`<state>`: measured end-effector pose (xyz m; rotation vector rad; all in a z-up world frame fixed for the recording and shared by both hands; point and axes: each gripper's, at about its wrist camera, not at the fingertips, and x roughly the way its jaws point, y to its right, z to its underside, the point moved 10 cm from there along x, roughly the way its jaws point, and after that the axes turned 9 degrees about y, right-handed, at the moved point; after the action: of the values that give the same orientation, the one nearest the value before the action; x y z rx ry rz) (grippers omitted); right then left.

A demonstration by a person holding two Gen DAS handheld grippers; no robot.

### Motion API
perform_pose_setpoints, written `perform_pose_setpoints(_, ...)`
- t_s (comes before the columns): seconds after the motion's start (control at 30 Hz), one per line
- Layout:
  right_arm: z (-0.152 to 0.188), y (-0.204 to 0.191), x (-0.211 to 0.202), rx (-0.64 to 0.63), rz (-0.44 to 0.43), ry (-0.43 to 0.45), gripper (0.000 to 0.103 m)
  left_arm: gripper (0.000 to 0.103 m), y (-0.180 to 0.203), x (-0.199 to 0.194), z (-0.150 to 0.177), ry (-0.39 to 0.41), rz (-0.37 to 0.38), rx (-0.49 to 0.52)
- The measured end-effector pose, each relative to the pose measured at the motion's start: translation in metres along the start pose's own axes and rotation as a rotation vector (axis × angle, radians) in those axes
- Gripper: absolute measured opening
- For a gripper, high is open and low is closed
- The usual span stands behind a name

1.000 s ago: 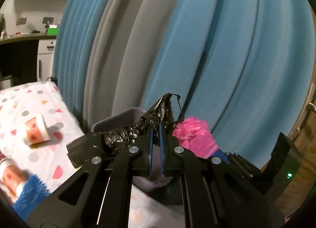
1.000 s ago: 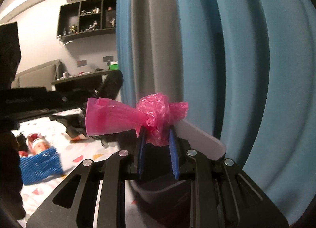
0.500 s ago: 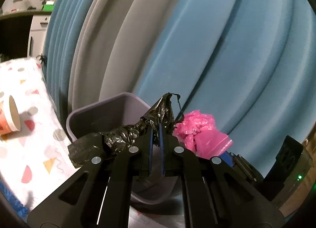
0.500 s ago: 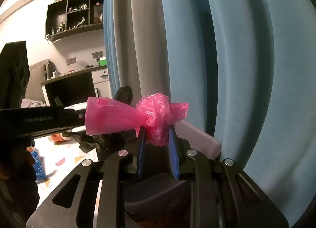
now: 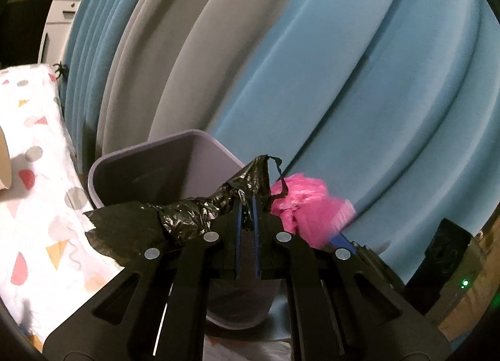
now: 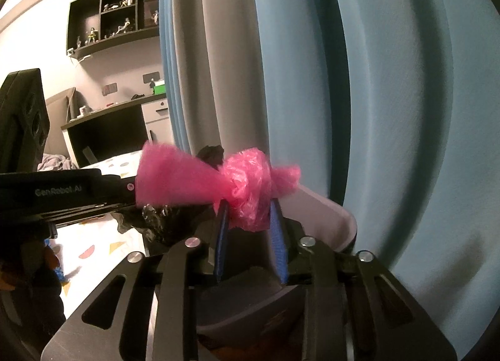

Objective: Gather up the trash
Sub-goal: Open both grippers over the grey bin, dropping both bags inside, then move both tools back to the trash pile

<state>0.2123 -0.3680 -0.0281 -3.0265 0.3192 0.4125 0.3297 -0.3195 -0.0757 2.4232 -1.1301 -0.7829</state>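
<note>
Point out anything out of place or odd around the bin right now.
Little stands out. The black bag and pink bag hang between opening jaws over the grey bin, not yet inside. The one stray item is a paper cup on its side on the patterned sheet.

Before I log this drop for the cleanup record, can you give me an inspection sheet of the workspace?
Surface: white sheet with coloured shapes.
Job's things: black bag and pink bag, both held over the grey bin.
Clutter: paper cup at the left edge.
Grippers: left gripper jaws opening, black bag between them; right gripper jaws opening, pink bag between them.
Cables: nothing seen.
Surroundings: blue and grey curtain, wall shelves, desk.
</note>
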Motion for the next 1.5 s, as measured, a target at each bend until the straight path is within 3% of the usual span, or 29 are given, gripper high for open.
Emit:
perform_pose_setpoints(0.03,-0.001,0.0,0.002,-0.003,0.002,-0.002,0.032,0.015,-0.003,0.0,0.0,-0.002,-0.01,-0.004)
perform_pose_setpoints(0.1,-0.001,0.0,0.002,-0.009,0.005,-0.005,0.04,0.042,-0.011,-0.002,-0.001,0.005,-0.038,-0.017)
perform_pose_setpoints(0.2,-0.001,0.001,0.003,-0.013,0.016,-0.007,0.043,0.07,-0.022,-0.011,-0.007,0.048,-0.091,-0.023)
perform_pose_setpoints(0.3,-0.003,0.005,0.003,-0.006,0.024,-0.011,0.051,0.089,-0.035,-0.028,-0.012,0.084,-0.167,-0.023)
perform_pose_setpoints(0.37,-0.005,0.005,-0.002,-0.007,0.032,0.0,0.058,0.096,-0.042,-0.039,-0.014,0.116,-0.2,-0.029)
perform_pose_setpoints(0.5,-0.009,0.003,-0.014,-0.011,0.035,0.03,0.076,0.097,-0.052,-0.067,-0.012,0.158,-0.321,0.02)
perform_pose_setpoints(0.7,-0.012,-0.011,-0.032,-0.033,0.018,0.052,0.086,0.097,-0.054,-0.102,-0.008,0.194,-0.428,0.086)
perform_pose_setpoints(1.07,-0.025,-0.038,-0.069,-0.038,-0.009,0.107,0.089,0.097,-0.044,-0.179,0.012,0.258,-0.508,0.133)
perform_pose_setpoints(1.5,-0.023,-0.093,-0.099,-0.041,-0.116,0.13,0.089,0.097,-0.062,-0.272,0.041,0.321,-0.628,0.139)
